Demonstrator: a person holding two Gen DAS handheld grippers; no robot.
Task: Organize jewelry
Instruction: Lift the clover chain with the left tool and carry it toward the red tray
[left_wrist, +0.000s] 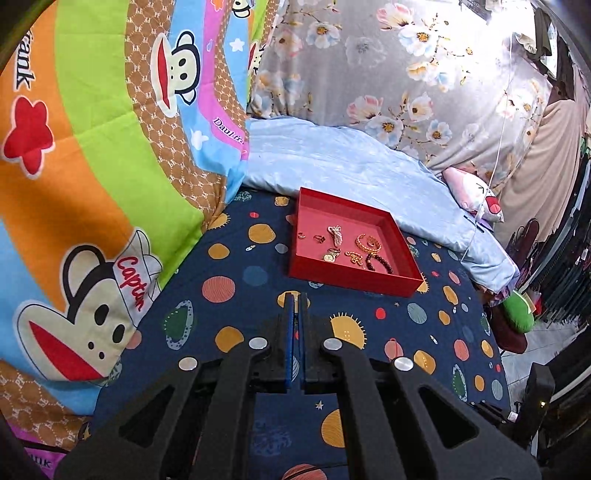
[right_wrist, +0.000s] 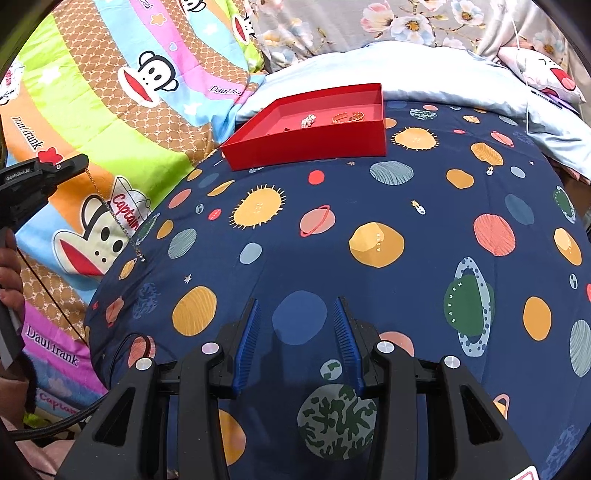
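Note:
A red tray (left_wrist: 354, 278) sits on the navy planet-print sheet ahead of my left gripper (left_wrist: 296, 299). It holds several jewelry pieces: a pearl piece (left_wrist: 335, 234), gold bangles (left_wrist: 367, 243), a dark bead bracelet (left_wrist: 378, 262) and small rings. The left gripper is shut on a thin silver chain necklace (right_wrist: 116, 218), which hangs from its tip in the right wrist view (right_wrist: 83, 162) and is hidden in its own view. My right gripper (right_wrist: 297, 310) is open and empty above the sheet, well short of the tray (right_wrist: 306, 147).
A monkey-print quilt (left_wrist: 92, 147) lies at the left. A light blue blanket (left_wrist: 351, 166) lies behind the tray. A floral curtain (left_wrist: 406, 74) hangs at the back. The bed's right edge (left_wrist: 495, 332) drops to the floor.

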